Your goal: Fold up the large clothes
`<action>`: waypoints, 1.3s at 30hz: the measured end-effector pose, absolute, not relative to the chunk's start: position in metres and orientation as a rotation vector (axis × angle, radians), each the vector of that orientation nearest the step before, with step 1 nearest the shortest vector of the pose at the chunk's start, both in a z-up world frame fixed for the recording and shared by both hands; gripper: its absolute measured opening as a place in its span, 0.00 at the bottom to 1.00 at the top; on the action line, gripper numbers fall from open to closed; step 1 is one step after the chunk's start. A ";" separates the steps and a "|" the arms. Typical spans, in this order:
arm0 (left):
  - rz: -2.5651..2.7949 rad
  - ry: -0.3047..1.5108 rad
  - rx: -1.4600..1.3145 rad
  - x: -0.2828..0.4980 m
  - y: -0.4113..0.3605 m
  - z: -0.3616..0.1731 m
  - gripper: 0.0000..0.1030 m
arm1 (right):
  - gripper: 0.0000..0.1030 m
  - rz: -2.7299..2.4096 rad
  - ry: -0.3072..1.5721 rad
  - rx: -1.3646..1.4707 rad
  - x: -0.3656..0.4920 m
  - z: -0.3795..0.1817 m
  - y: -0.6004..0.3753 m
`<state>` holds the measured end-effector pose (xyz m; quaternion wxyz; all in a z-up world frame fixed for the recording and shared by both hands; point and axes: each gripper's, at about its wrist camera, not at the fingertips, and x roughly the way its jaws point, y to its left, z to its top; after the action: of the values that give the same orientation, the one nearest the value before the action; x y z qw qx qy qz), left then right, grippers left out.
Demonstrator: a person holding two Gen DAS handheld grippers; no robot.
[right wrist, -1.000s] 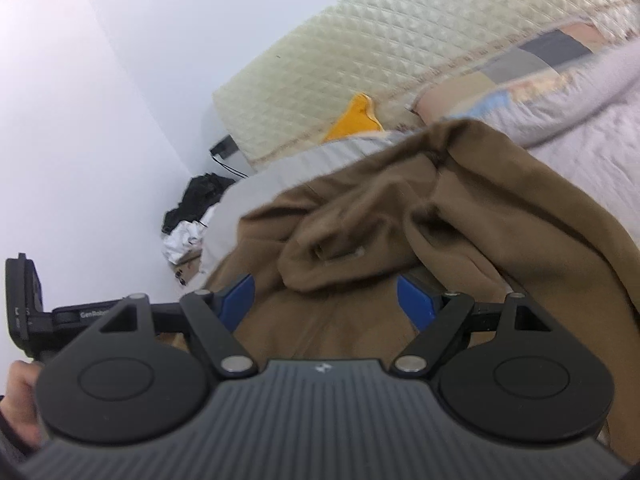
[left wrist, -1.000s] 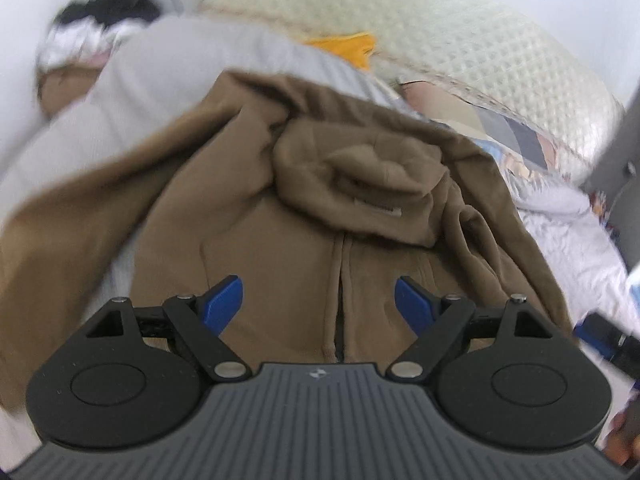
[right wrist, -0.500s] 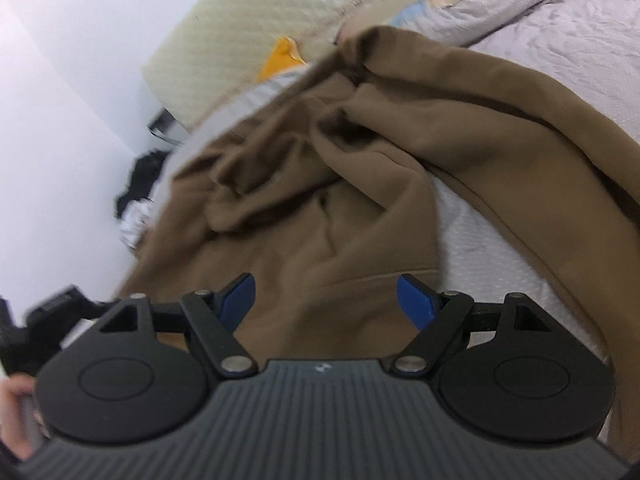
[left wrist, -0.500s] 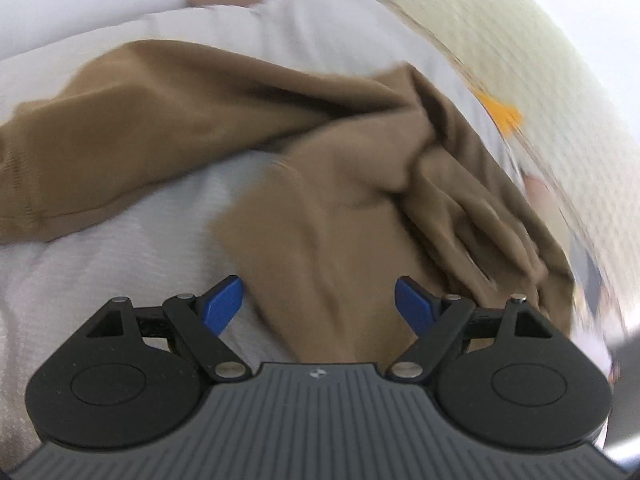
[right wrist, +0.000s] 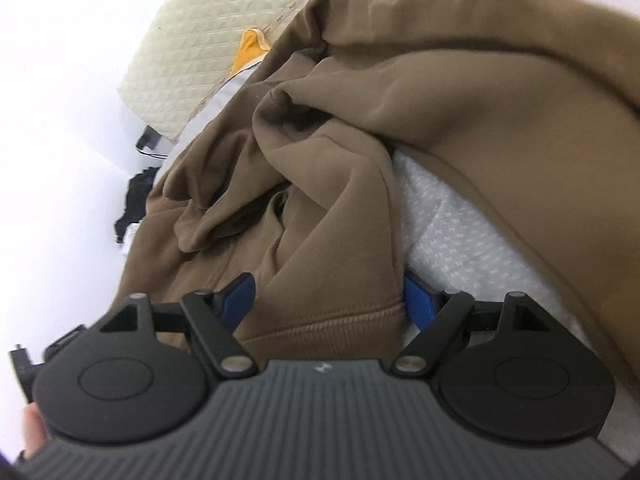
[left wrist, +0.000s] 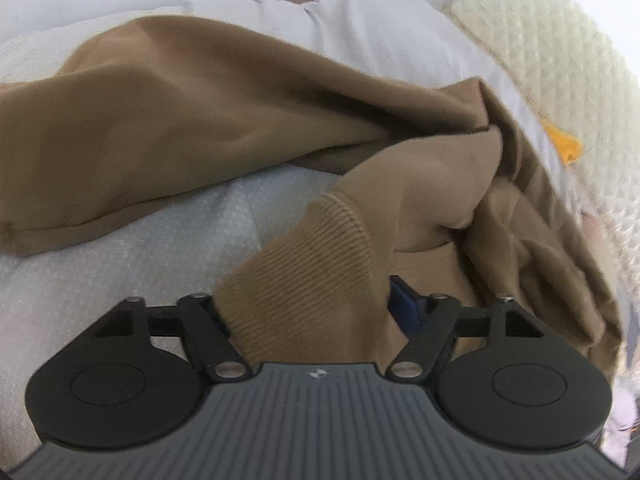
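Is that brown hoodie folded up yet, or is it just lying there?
Not folded: the brown hoodie lies spread and rumpled on the bed, a sleeve stretched sideways and its ribbed hem bunched.

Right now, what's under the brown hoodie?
The brown hoodie lies on a pale textured bedspread, which shows between its sleeve and hem. Whatever sits beneath the bunched body is covered, so I cannot tell.

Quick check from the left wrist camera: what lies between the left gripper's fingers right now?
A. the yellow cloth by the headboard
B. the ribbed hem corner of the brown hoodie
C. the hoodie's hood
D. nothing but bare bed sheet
B: in the left wrist view the hoodie's ribbed hem corner fills the gap of the left gripper, whose jaws have just been closing around it; the yellow cloth lies far off by the headboard.
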<state>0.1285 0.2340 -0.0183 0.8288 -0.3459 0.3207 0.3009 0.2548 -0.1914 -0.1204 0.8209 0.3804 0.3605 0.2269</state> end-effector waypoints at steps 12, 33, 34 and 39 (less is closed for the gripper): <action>0.517 0.563 -0.719 0.119 0.220 0.001 0.12 | 0.29 0.555 0.656 0.788 0.256 -0.103 -0.192; 0.270 0.631 -0.837 -0.049 0.197 0.089 0.10 | 0.20 0.473 0.465 0.667 0.096 0.012 -0.245; 0.267 0.646 -0.837 -0.056 0.196 0.089 0.10 | 0.18 0.444 0.474 0.647 0.085 0.014 -0.248; 0.266 0.738 -0.781 -0.067 0.180 0.078 0.10 | 0.17 0.355 0.630 0.570 0.063 0.002 -0.242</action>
<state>-0.0668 0.1800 0.0783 0.8506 -0.3710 0.3505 0.1265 0.0626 -0.2418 0.0020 0.8960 0.2748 0.3038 0.1714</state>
